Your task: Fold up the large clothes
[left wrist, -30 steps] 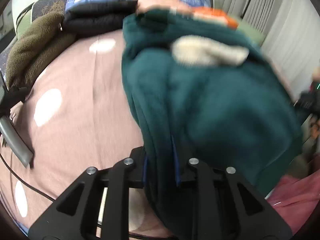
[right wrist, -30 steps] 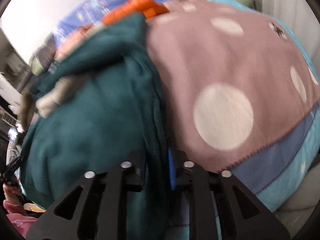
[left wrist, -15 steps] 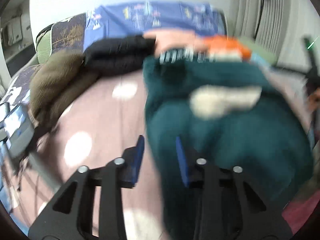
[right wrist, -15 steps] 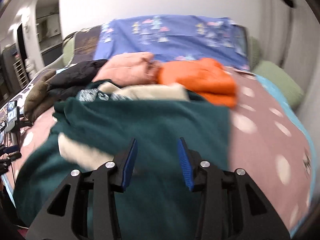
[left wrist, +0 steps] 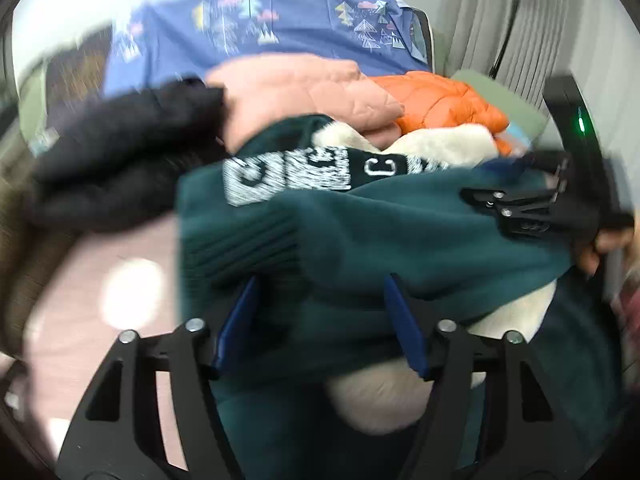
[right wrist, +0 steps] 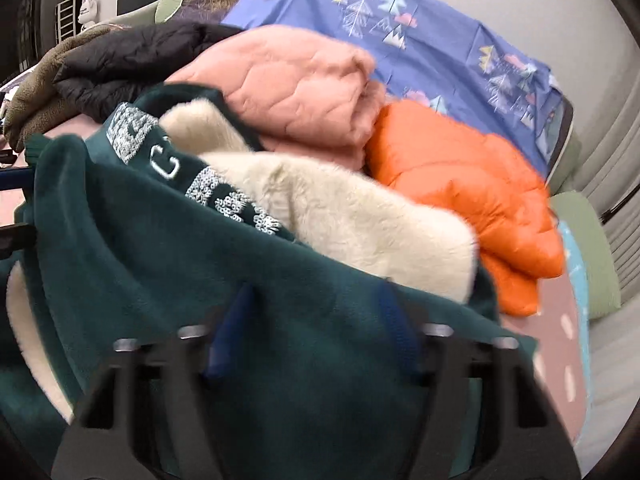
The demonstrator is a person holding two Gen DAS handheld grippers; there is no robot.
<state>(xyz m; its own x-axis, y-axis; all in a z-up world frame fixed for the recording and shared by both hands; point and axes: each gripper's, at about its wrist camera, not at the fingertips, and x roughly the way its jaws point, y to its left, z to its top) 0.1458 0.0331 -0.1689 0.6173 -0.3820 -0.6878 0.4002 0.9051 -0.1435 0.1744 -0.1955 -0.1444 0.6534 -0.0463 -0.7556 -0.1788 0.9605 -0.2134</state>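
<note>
Fold step on the dark green fleece pullover with cream sherpa lining (left wrist: pixel 400 232). It is bunched mid-bed on the pink dotted blanket (left wrist: pixel 80 340), near me, with its far edge touching the folded pile. My left gripper (left wrist: pixel 320 324) has just been opening: the jaws are wide, with a ribbed cuff and fleece lying between the pads and nothing pinched. My right gripper (right wrist: pixel 312 324) is blurred, but its jaws read as spread over the green fleece, not clamped. To do this well, I judge I should take one layer at a hem corner in each tong, not a thick wad, then pull it taut and lay it flat before creasing. Fleece is thick, soft and springy, so folds likely bounce back. The white block lettering band looks stiffer, and the fluffy lining adds bulk. On the far side sit a peach quilted jacket (right wrist: pixel 296 80), an orange puffer jacket (right wrist: pixel 460 184) to its right and a black padded jacket (left wrist: pixel 120 160) to its left, all already folded, so I should keep clear.
</note>
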